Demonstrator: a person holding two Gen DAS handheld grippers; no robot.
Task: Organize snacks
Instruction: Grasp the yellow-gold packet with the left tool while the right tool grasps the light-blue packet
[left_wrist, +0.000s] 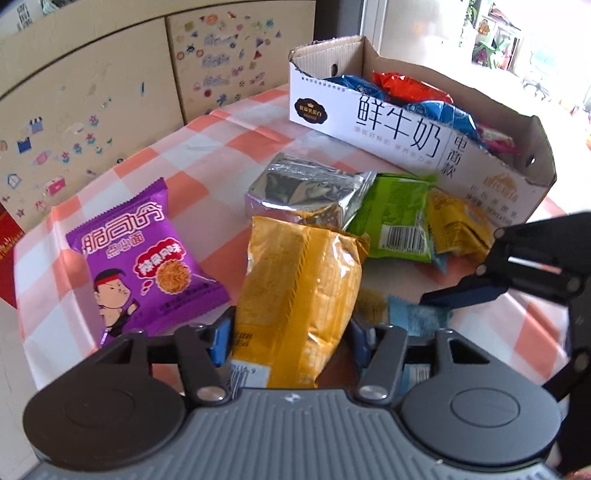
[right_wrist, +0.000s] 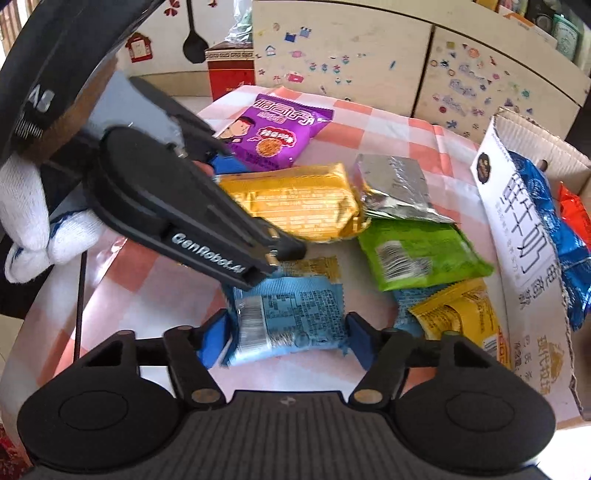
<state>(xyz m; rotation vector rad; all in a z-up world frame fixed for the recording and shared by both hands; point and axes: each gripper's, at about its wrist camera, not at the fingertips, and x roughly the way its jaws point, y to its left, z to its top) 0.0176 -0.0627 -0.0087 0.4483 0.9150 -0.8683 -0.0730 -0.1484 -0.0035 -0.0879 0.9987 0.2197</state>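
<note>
Two light, crinkly, slippery foil packets on the checked tablecloth (left_wrist: 236, 144) are gripped mid-body: the yellow-gold packet (left_wrist: 299, 295) by the left gripper (left_wrist: 291, 332), the pale-blue packet (right_wrist: 288, 317) by the right gripper (right_wrist: 286, 338).

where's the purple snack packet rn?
On the checked tablecloth, the purple packet lies alone at the left of the left wrist view, beside the gold packet between the left gripper's fingers.

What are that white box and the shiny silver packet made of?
White box: looks like corrugated cardboard, with a printed white face, a brown inside and a fluted torn edge. Silver packet: probably metallised plastic film, since it is mirror-shiny, creased and crimp-sealed.
</note>
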